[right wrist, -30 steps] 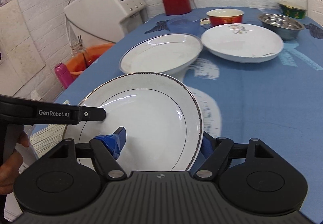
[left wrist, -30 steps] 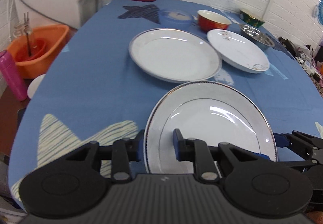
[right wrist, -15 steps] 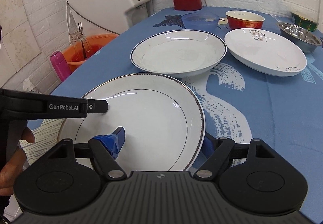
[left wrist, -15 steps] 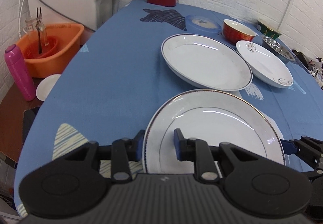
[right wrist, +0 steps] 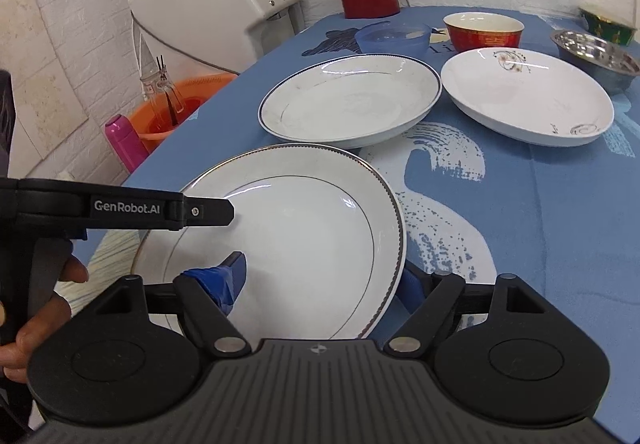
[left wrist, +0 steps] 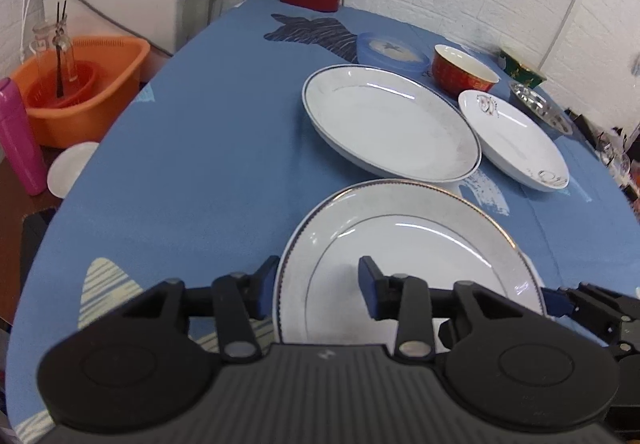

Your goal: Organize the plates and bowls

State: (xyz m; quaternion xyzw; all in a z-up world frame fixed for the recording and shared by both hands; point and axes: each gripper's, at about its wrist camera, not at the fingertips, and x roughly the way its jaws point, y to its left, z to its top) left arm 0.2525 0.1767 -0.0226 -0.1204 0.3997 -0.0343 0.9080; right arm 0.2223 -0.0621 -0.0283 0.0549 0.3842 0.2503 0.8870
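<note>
Evidently the gold-rimmed plate [left wrist: 408, 256] is carried two-handed for balance: the left gripper [left wrist: 316, 284] and right gripper [right wrist: 320, 276] each straddle opposite rims, fingers spread with the plate's edge between them, whether pinching cannot be told. It hovers near the table's [left wrist: 200, 164] blue-rimmed plate [right wrist: 352, 100], likely to stack.

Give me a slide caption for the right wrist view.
Both grippers straddle a gold-rimmed plate's edges on the blue tablecloth.
</note>
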